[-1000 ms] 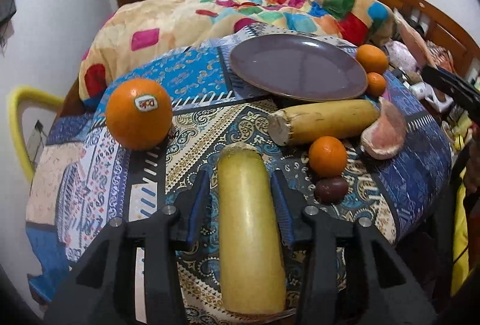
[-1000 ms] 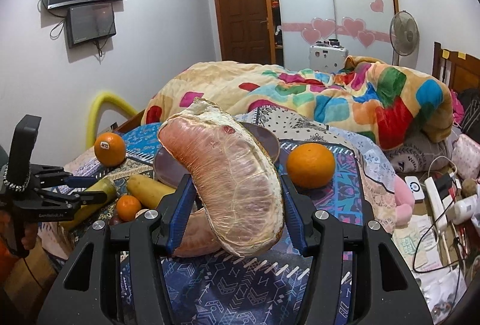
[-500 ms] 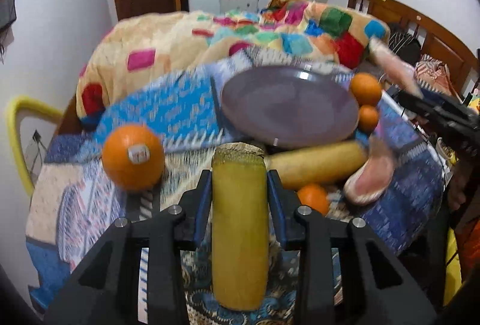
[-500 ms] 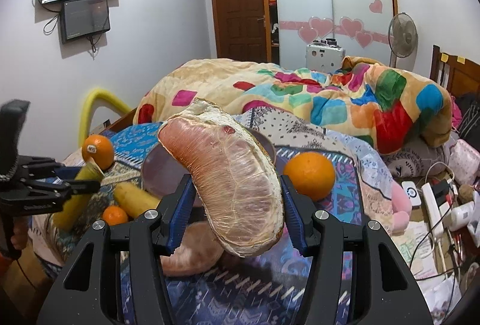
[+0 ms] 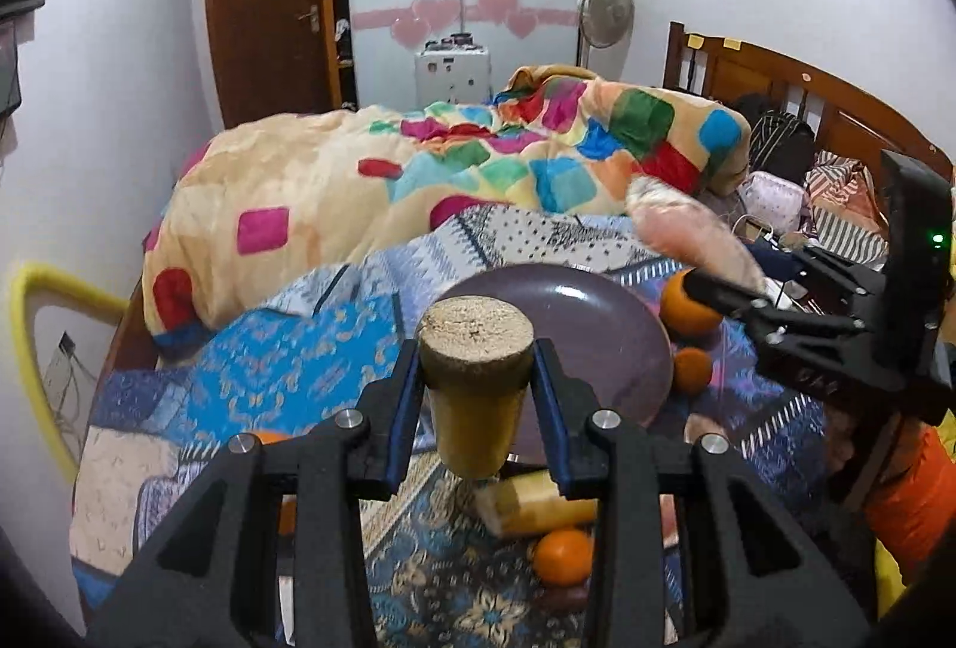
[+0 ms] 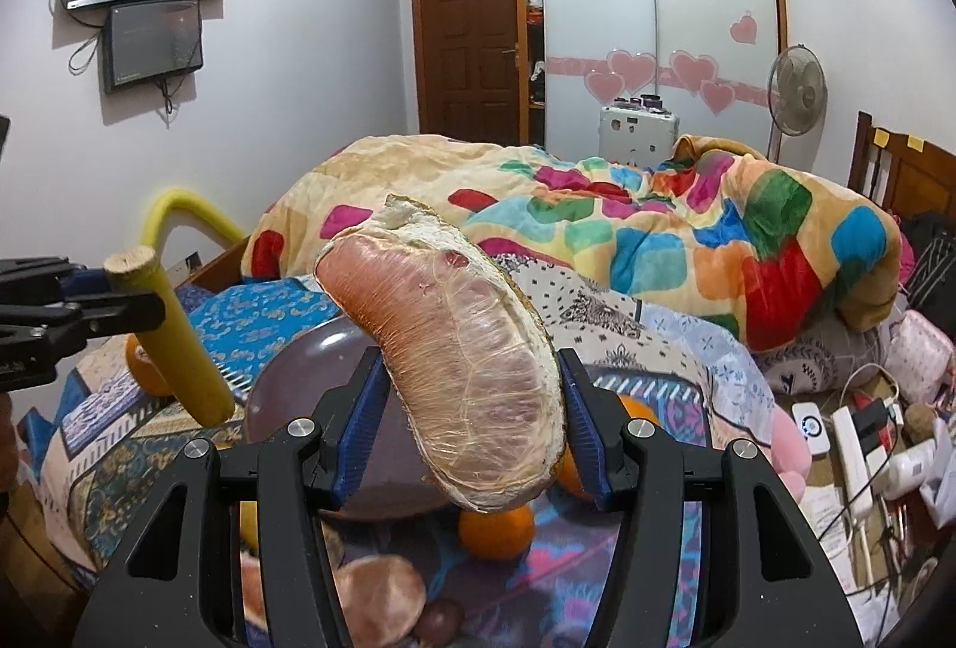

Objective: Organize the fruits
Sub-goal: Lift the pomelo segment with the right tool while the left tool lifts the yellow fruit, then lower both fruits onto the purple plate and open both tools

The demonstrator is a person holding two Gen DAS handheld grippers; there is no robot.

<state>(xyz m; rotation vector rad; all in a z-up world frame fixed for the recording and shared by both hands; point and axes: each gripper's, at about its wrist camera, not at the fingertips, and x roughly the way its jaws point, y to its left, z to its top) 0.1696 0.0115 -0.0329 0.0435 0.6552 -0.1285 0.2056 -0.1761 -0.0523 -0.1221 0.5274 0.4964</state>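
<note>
Yellow stalk (image 5: 475, 397) clamped between left gripper (image 5: 476, 379) jaws (cut end forward).

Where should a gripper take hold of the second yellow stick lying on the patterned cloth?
Grip the yellow cylindrical stick around its middle, coming from above with the jaws across its width. It lies flat on the patterned cloth near the purple plate, and its rounded sides suit a crosswise pinch.
</note>
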